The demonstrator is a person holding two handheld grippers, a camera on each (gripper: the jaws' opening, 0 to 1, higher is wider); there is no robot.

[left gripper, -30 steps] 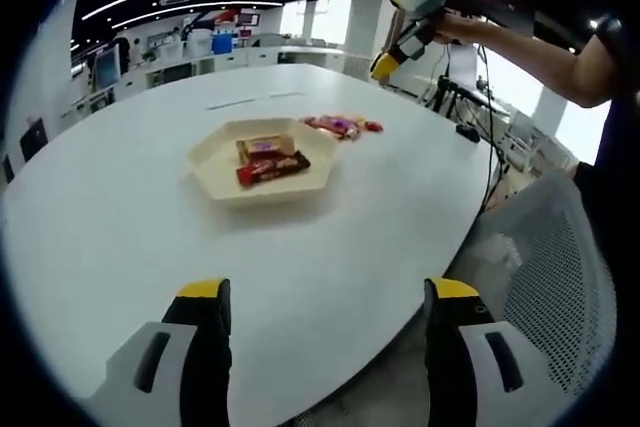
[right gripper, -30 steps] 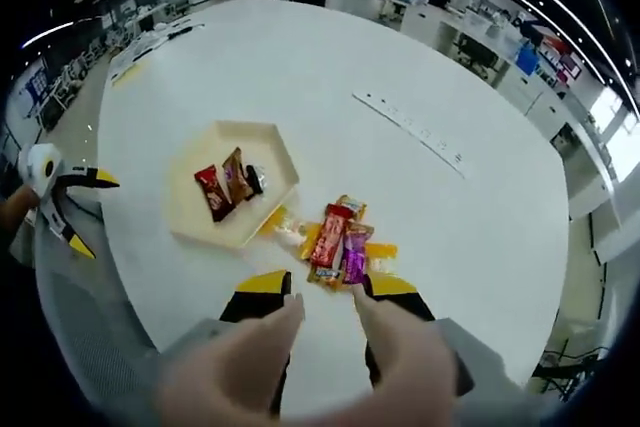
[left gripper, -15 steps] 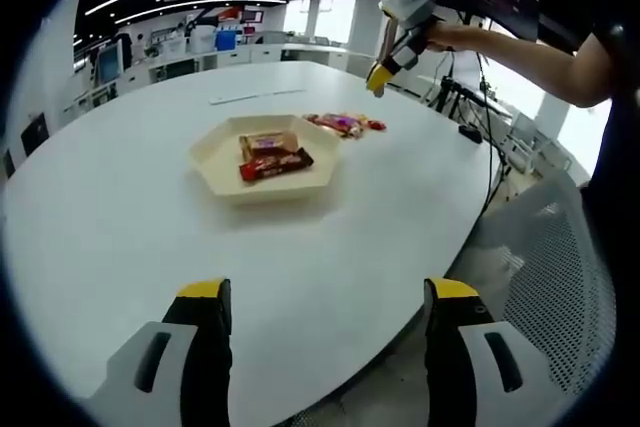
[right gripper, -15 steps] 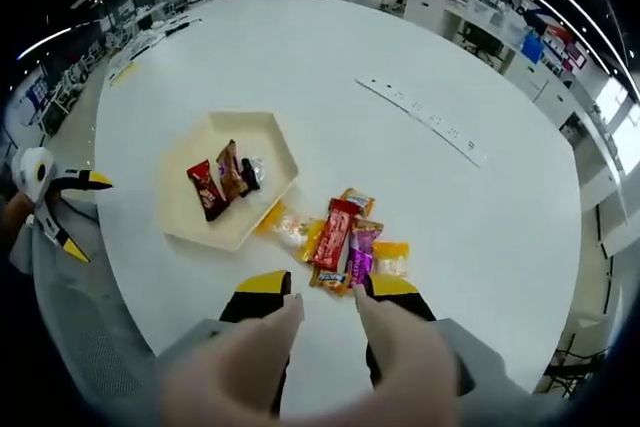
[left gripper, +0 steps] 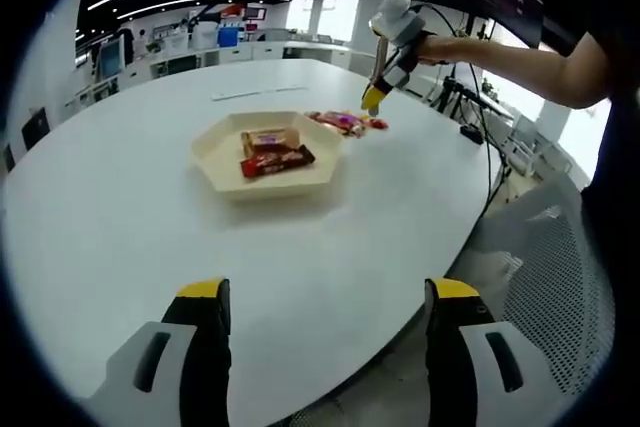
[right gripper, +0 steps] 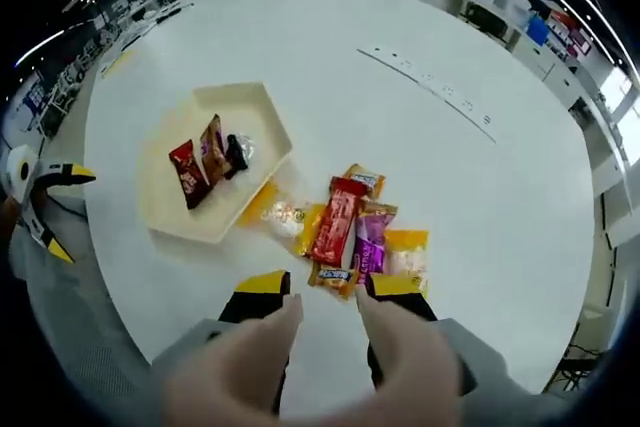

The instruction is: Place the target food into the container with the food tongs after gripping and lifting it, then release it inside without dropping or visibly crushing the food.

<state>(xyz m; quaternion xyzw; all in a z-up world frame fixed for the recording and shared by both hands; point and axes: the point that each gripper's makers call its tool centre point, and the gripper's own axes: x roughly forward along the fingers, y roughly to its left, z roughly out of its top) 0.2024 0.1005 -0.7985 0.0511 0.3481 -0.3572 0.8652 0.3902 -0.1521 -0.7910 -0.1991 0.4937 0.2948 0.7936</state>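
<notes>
Right now my right gripper hangs open just above the pile of wrapped snack bars, beside the cream hexagonal tray; my left gripper is open too, well away.

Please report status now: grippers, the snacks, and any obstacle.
Right gripper open, above snack pile. Left gripper open, holds nothing, away from tray. Tray holds some snacks. Nothing in the way.
</notes>
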